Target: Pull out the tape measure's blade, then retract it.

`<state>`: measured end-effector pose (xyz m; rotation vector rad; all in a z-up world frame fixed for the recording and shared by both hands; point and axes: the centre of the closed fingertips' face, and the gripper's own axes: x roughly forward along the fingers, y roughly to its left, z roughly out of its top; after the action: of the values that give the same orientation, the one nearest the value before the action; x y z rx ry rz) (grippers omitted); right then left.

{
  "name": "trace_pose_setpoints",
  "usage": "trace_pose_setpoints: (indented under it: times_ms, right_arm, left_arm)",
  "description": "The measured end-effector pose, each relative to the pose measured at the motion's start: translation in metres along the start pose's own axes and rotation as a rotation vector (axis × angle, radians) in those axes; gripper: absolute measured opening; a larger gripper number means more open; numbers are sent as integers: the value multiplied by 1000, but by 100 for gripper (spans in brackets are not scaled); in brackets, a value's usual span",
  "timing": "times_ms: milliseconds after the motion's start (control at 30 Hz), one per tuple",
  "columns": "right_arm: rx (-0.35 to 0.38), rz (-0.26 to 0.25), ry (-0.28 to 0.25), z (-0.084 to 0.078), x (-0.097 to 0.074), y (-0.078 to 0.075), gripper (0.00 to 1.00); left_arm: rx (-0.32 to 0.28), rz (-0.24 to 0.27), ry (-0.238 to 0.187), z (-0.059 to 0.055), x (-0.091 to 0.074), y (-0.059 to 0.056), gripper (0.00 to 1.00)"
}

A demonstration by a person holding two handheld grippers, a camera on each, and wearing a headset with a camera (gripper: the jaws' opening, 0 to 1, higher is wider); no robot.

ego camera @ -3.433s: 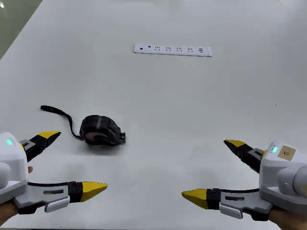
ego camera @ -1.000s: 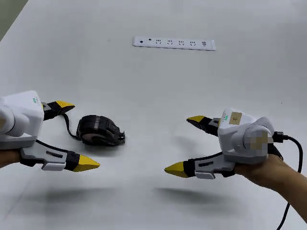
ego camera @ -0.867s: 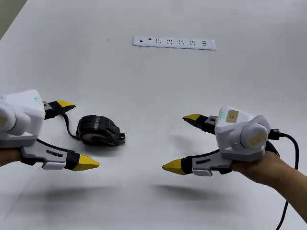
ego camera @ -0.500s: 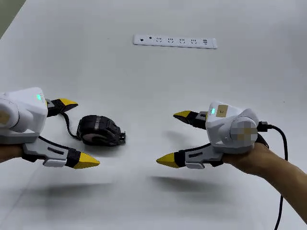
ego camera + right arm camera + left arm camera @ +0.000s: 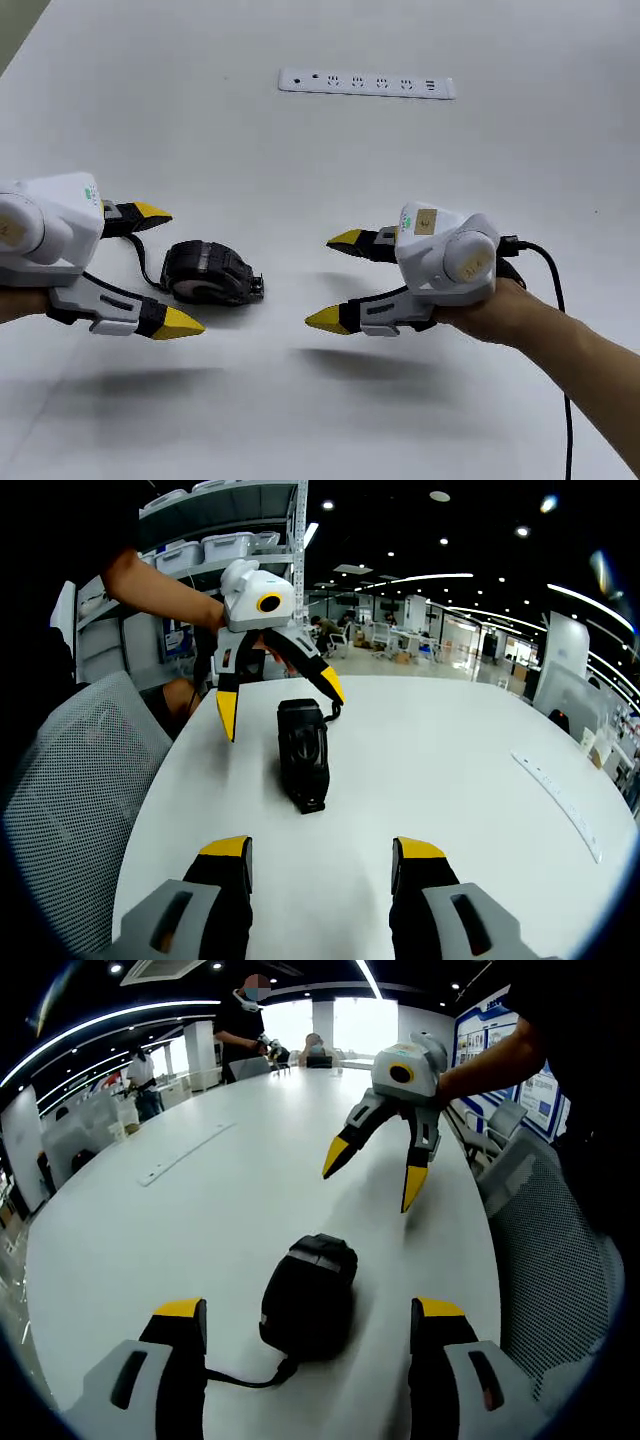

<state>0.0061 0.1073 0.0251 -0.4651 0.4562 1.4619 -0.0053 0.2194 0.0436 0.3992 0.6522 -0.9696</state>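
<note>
Left gripper (image 5: 168, 268): fingers wide apart either side of tape measure (image 5: 208, 272), not clamped. Tape measure lies on table (image 5: 300, 170), blade in. Right gripper (image 5: 329, 280): fingers wide apart, empty, near tape measure's front end. Power strip (image 5: 366, 84) well apart, far side.

Tape measure (image 5: 210, 272) lies on the table (image 5: 300, 170), left of centre, betw. the two grippers. Left gripper (image 5: 180, 269) is at its left w/ one jaw on either side of it, prob. not touching. Right gripper (image 5: 323, 280) is to its right, apart, pointing at it. Power strip (image 5: 366, 83) lies well behind, across the table. Strap (image 5: 140, 262) trails off the tape measure's left side.
</note>
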Motion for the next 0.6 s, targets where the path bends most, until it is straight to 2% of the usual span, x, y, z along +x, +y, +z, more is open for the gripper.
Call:
trace_pose_setpoints:
  times_ms: [167,600]
  right_arm:
    - [-20,18,9,2,7,-1,49]
    - [-52,65,33,2,25,2,45]
  left_arm:
    - [13,-27,14,-1,1,0,70]
    - [59,-59,51,-6,7,1,59]
